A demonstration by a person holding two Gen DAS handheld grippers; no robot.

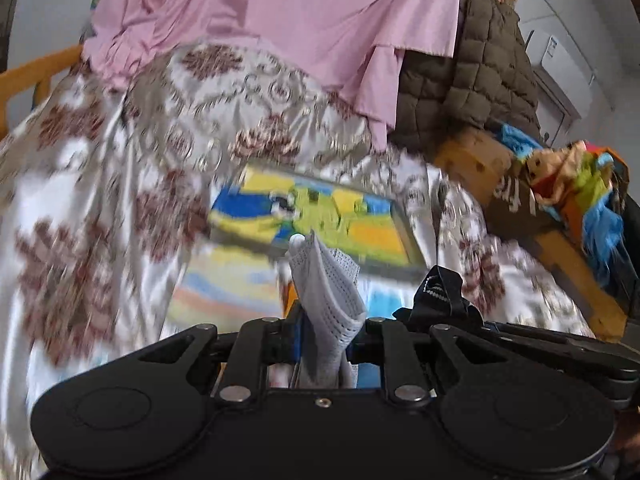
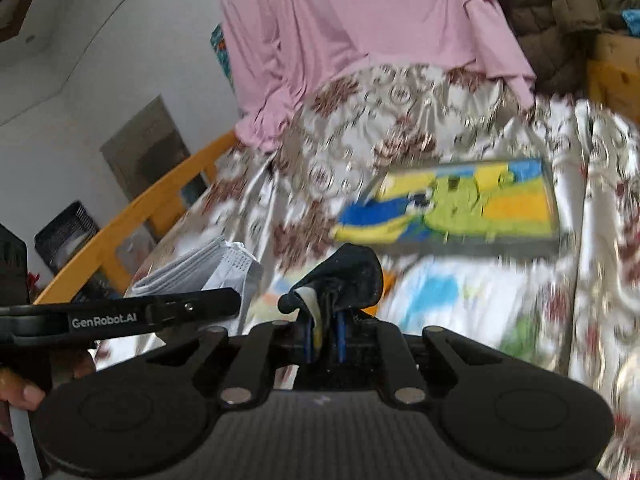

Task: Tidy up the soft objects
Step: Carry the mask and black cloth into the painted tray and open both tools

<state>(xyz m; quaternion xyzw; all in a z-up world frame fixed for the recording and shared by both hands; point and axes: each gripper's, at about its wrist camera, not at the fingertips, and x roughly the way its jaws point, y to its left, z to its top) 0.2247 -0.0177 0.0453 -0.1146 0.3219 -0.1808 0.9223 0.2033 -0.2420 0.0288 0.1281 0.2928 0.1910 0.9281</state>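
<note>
My left gripper (image 1: 325, 334) is shut on a white-grey perforated sock-like cloth (image 1: 324, 280), which sticks up from between its jaws. Just to its right a black cloth (image 1: 440, 290) pokes up from the right gripper's dark linkage (image 1: 520, 340). In the right wrist view my right gripper (image 2: 324, 334) is shut on that black cloth (image 2: 344, 274), bunched above the blue pads (image 2: 307, 336). The left gripper's finger (image 2: 192, 308) crosses at the left with the white cloth (image 2: 208, 268). Both hang over a bed.
A shiny floral bedspread (image 1: 100, 200) covers the bed, with a folded bright cartoon towel (image 1: 316, 212) in the middle. A pink garment (image 1: 300, 12) and a brown quilted jacket (image 1: 472, 72) hang behind. A wooden bed frame (image 1: 560, 252) with colourful cloths (image 1: 588, 196) runs along the right.
</note>
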